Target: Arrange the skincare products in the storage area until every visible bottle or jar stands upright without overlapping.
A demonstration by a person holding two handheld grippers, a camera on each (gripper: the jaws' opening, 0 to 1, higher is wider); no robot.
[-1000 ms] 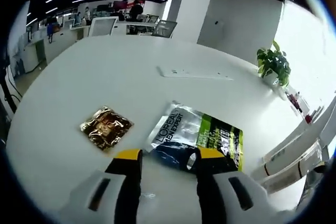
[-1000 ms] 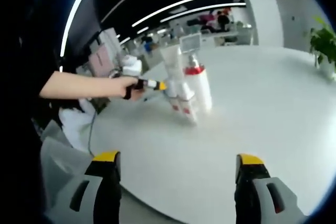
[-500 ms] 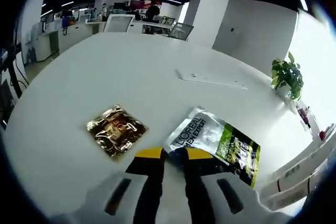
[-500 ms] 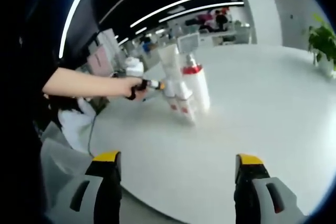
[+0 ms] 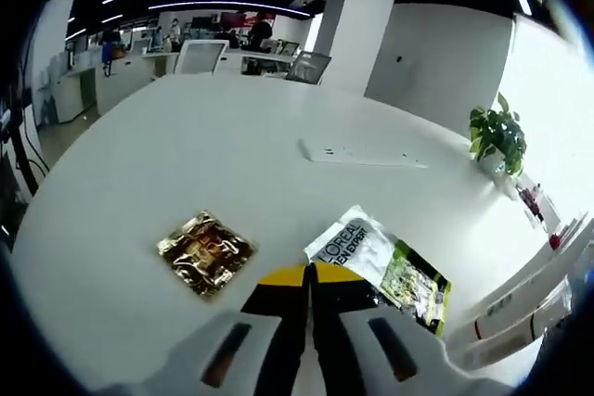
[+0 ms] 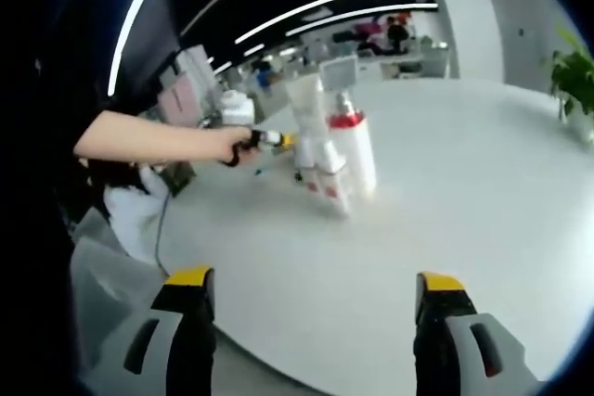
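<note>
In the left gripper view, the left hand-held gripper [image 5: 309,277] rises from the bottom centre of the frame with its two yellow-tipped jaws pressed together, nothing visible between them. Its tips sit at the lower left edge of a green and silver sachet [image 5: 382,267] that lies flat on the white counter [image 5: 213,146], just right of centre in the lower half; whether the tips touch the sachet cannot be told. A gold foil sachet [image 5: 205,251] lies flat to the left of the jaws, apart from the green one. Farther up the counter, a flat white panel [image 5: 360,153] lies near the centre of the frame, and a potted plant [image 5: 497,137] stands at the right edge. White tubes [image 5: 520,317] lie at the lower right. In the right gripper view, the right hand-held gripper [image 6: 316,287] shows at the bottom of the frame with its jaws spread wide and empty, above the counter [image 6: 464,192]. Well beyond it, in the upper centre, a cluster of skincare bottles [image 6: 334,150] stands upright and close together, one with a red collar [image 6: 344,120]. From the left, a person's hand [image 6: 234,146] reaches in holding the other hand-held gripper, its yellow tip [image 6: 281,140] just beside the cluster.
</note>
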